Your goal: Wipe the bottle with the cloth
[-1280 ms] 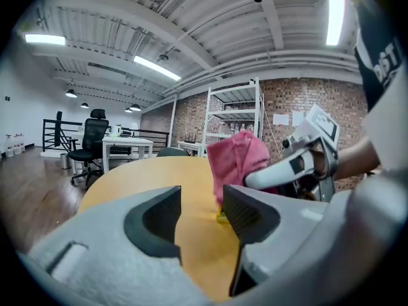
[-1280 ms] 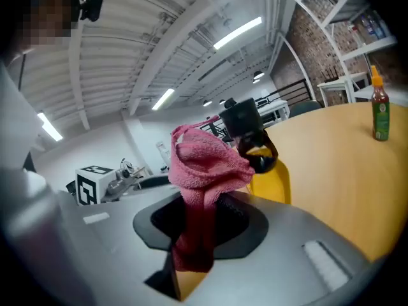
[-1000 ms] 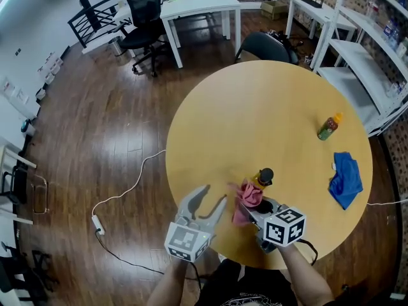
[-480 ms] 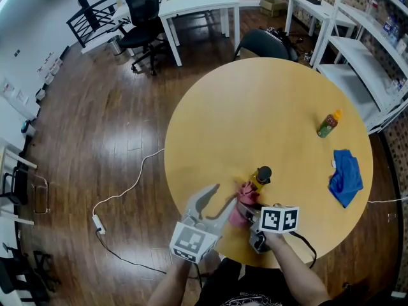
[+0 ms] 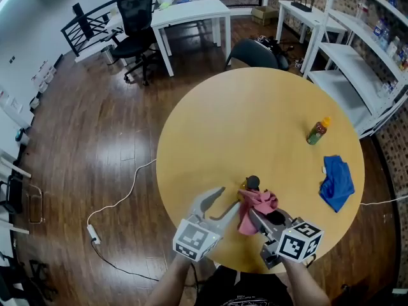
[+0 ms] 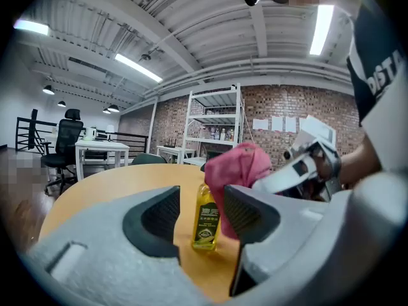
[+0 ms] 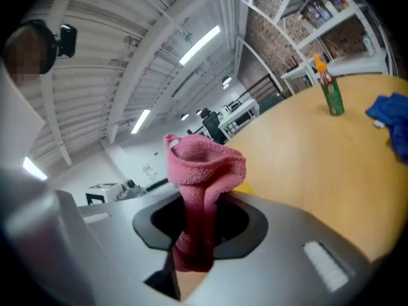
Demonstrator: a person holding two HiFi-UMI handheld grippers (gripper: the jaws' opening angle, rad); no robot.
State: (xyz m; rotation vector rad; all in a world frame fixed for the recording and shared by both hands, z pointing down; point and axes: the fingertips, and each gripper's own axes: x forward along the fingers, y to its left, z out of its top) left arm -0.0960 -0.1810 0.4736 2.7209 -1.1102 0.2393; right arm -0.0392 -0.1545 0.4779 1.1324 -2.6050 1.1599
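Observation:
A small yellow bottle (image 5: 252,183) with a black cap stands upright near the front of the round wooden table (image 5: 255,120). In the left gripper view the bottle (image 6: 206,218) shows between my jaws, farther off. My right gripper (image 5: 254,215) is shut on a pink cloth (image 5: 257,204), which bunches up against the bottle's near right side. The pink cloth (image 7: 204,167) stands up out of the right gripper (image 7: 197,231). My left gripper (image 5: 218,203) is open, just left of the bottle, holding nothing; its jaws (image 6: 199,212) frame the bottle without touching it.
A green bottle (image 5: 317,131) with an orange cap stands at the table's right side, with a crumpled blue cloth (image 5: 336,182) nearer the edge. Both also show in the right gripper view, green bottle (image 7: 331,94) and blue cloth (image 7: 390,118). Desks, chairs and shelves stand beyond.
My right gripper has shifted the pink cloth from the bottle's left side around to its near right side. The left gripper has edged a little closer to the bottle.

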